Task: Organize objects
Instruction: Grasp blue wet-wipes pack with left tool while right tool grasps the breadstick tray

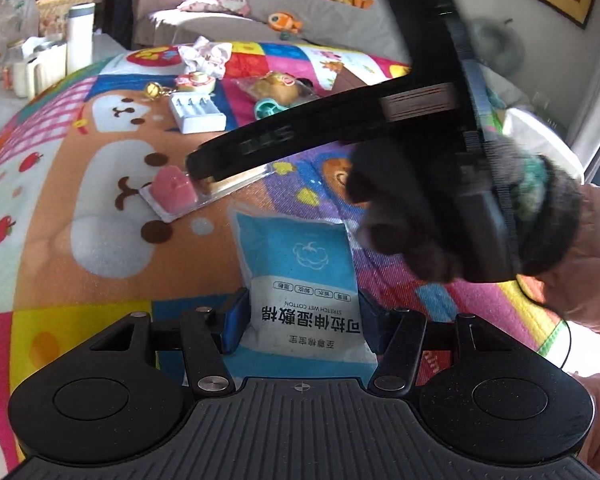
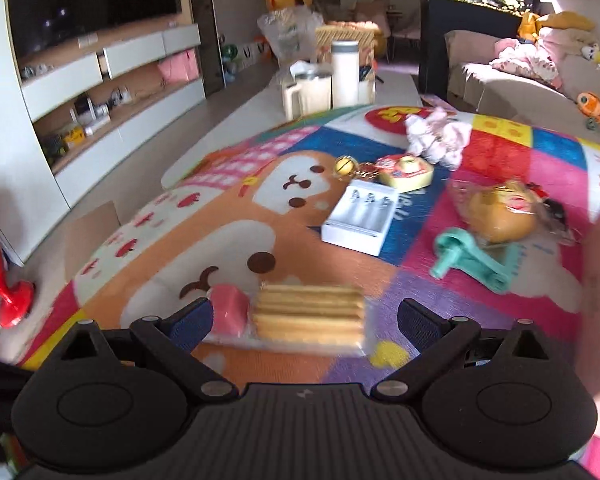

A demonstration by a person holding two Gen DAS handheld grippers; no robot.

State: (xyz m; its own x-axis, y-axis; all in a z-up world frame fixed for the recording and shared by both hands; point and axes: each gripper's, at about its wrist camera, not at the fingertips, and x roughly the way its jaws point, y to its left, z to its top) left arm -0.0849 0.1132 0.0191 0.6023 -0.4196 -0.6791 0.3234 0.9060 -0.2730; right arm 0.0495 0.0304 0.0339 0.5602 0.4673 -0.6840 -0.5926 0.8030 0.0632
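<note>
Two grippers work our play mat [image 1: 100, 264]: our left gripper [image 1: 300, 320] has its jaws half closed on the blue cotton-pad pouch [image 1: 296, 264], soft, light and likely slick, best pinched at mid-body. Just beyond, our right gripper [image 2: 304, 320] holds its jaws wide around the biscuit blister pack [image 2: 296, 316], gripping nothing; we judge it stiff but crushable. Farther off lies the white battery charger [image 2: 360, 216].

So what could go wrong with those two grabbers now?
The left gripper holds the blue-and-white cotton pad packet by its bottom end only, so it might slip out. The right gripper is open around the clear snack tray of biscuits and pink jelly; its fingers could push the tray instead of catching it.
</note>
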